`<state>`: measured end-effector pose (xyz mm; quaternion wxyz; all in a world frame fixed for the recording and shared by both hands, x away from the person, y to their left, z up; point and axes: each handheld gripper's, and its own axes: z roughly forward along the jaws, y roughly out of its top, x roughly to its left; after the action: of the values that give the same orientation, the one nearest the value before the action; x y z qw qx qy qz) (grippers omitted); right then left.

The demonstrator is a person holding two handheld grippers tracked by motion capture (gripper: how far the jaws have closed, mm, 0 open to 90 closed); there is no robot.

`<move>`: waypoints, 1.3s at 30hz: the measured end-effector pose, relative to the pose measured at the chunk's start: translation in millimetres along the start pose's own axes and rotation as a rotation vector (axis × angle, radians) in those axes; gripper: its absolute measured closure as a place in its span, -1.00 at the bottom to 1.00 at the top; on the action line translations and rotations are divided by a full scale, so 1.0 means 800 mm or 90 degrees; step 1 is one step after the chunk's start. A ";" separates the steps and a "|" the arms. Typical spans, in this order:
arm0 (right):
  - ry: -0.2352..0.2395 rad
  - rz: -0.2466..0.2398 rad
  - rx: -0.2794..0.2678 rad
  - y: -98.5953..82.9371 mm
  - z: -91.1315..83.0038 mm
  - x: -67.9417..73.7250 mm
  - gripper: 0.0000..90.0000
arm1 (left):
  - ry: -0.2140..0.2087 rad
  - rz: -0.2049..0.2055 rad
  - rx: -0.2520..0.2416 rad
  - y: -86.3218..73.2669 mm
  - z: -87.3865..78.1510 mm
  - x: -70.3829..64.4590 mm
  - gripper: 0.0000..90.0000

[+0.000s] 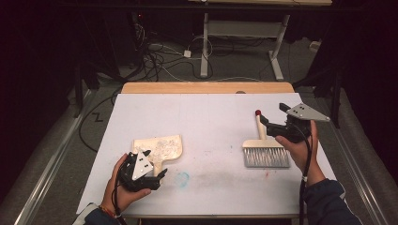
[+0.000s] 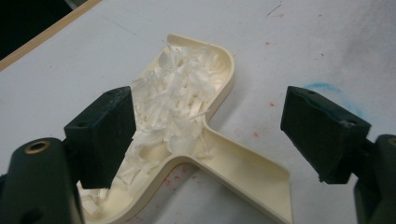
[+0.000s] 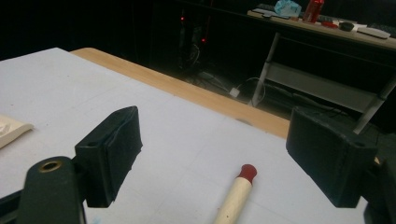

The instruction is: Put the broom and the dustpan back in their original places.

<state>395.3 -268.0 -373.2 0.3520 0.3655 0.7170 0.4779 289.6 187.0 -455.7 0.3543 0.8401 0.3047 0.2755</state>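
Lying near-left, the stiff, light dustpan [image 2: 187, 121] of loose paper shreds [image 2: 173, 93] wants a level handle grip; both grippers, left gripper [image 2: 205, 135] and right gripper [image 3: 224, 154], gape wide, empty.

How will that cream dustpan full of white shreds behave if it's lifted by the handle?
The dustpan looks like stiff, light plastic, so it should lift rigidly. The loose shreds would probably spill if it tips forward.

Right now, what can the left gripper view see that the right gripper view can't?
The left gripper view looks into the cream dustpan, heaped with white paper scraps, beside a blue smudge. The right gripper view has the brush handle with its red tip, the table's wooden edge and a far desk. Both have open black jaws over the white tabletop.
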 end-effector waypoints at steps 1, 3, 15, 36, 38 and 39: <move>0.002 -0.001 -0.001 0.001 -0.002 0.002 -0.59 | 0.000 0.001 0.001 0.000 0.000 0.000 -0.62; 0.006 -0.010 -0.003 0.002 -0.005 0.006 -0.59 | 0.000 0.003 0.002 0.000 0.000 -0.001 -0.62; 0.017 -0.041 -0.007 0.006 -0.024 0.026 -0.59 | -0.003 0.007 0.007 0.000 0.001 -0.002 -0.62; 0.022 -0.070 -0.021 -0.001 -0.065 0.037 -0.58 | -0.002 0.014 0.009 0.000 0.001 -0.003 -0.62; 0.024 -0.074 -0.020 -0.002 -0.067 0.037 -0.58 | -0.002 0.014 0.010 0.000 0.001 -0.003 -0.62; 0.024 -0.076 -0.020 -0.003 -0.069 0.037 -0.58 | -0.002 0.014 0.010 0.000 0.001 -0.003 -0.62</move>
<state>333.4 -266.7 -363.8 0.3722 0.3074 0.7362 0.4743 288.6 185.4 -456.9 0.3454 0.8463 0.2971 0.2760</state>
